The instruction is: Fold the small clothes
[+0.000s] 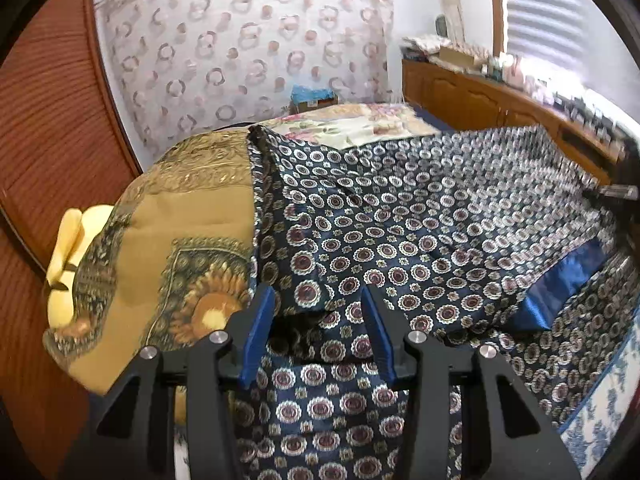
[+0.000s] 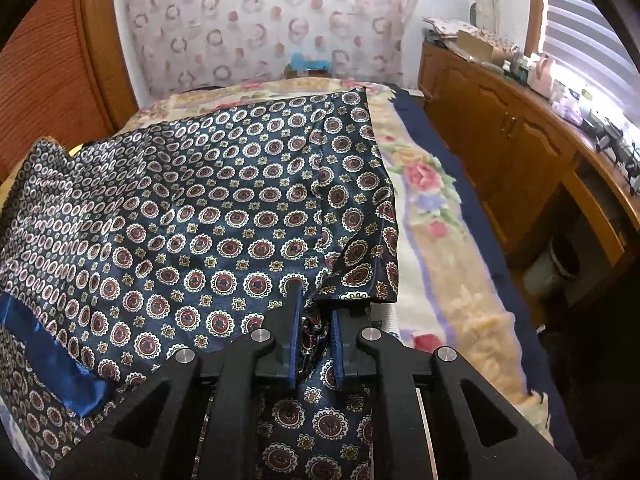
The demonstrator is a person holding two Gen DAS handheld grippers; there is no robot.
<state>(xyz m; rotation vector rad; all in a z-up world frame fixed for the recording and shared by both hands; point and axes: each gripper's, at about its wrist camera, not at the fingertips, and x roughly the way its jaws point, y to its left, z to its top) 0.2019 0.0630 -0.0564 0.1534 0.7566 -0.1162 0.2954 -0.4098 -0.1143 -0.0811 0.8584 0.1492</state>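
Right gripper (image 2: 314, 312) pinching patterned navy garment (image 2: 200, 220); no legible writing.

A mustard-gold cushion with a printed sunflower and paisley border (image 1: 160, 240) fills the left of the left wrist frame, a pale yellow plush piece (image 1: 72, 240) at its left edge. A cream floral blanket with pink roses (image 2: 432, 208) covers the bed at right of the right wrist frame. A sheer ring-patterned curtain (image 2: 260, 20) hangs at top centre. A long wooden cabinet (image 2: 500, 140), cluttered on top, runs along the right.
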